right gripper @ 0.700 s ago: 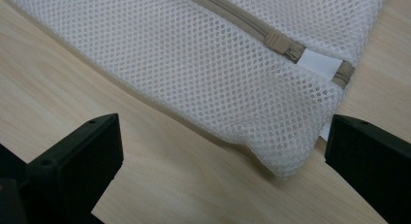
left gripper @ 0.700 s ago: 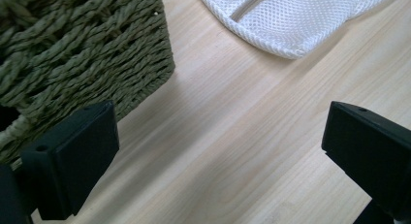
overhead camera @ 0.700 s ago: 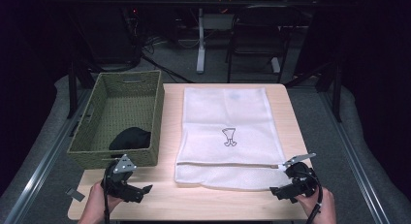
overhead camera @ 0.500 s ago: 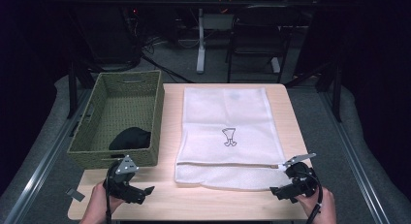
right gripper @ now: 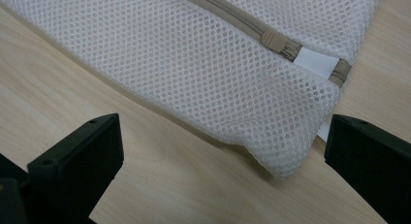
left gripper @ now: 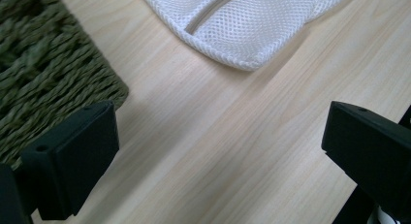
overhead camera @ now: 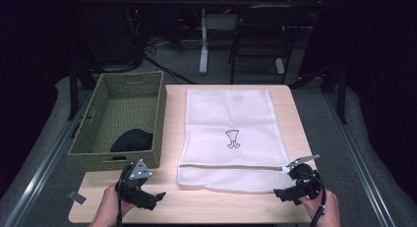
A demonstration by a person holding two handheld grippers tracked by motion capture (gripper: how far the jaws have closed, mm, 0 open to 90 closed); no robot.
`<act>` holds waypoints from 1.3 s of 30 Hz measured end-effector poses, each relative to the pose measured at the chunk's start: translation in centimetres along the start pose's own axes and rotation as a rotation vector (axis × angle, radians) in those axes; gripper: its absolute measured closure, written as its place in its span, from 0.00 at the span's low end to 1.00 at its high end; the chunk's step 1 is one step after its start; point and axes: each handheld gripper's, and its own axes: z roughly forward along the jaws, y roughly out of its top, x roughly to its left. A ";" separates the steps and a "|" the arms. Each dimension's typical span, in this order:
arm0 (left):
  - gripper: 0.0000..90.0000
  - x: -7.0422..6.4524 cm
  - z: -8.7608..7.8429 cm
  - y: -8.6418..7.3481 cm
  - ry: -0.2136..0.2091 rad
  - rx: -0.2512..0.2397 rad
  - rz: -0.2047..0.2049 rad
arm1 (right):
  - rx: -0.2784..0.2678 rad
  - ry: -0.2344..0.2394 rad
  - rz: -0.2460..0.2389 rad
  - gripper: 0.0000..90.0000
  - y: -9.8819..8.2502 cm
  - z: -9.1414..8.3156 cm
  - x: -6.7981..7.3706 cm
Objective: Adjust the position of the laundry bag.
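A white mesh laundry bag (overhead camera: 230, 133) lies flat on the wooden table (overhead camera: 169, 138), its zipper (right gripper: 232, 15) running along the near end. A green woven basket (overhead camera: 93, 124) at the left holds a dark garment (overhead camera: 132, 140). My left gripper (overhead camera: 150, 198) rests low at the table's near left, open over bare wood, with the basket corner (left gripper: 43, 78) and the bag's near corner (left gripper: 242, 35) ahead. My right gripper (overhead camera: 284, 192) sits at the near right, open, its jaws either side of the bag's corner (right gripper: 286, 161) by the zipper pull (right gripper: 277, 42).
The table's front edge runs just behind both hands. Metal rails (overhead camera: 39, 168) flank the table on the grey floor. A chair (overhead camera: 260, 35) and desk legs (overhead camera: 203, 40) stand in the dark background beyond the far edge.
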 end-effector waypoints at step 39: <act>0.18 -3.1 9.5 5.6 -0.122 0.080 0.119 | 0.045 -0.046 0.049 0.13 3.7 3.5 -1.7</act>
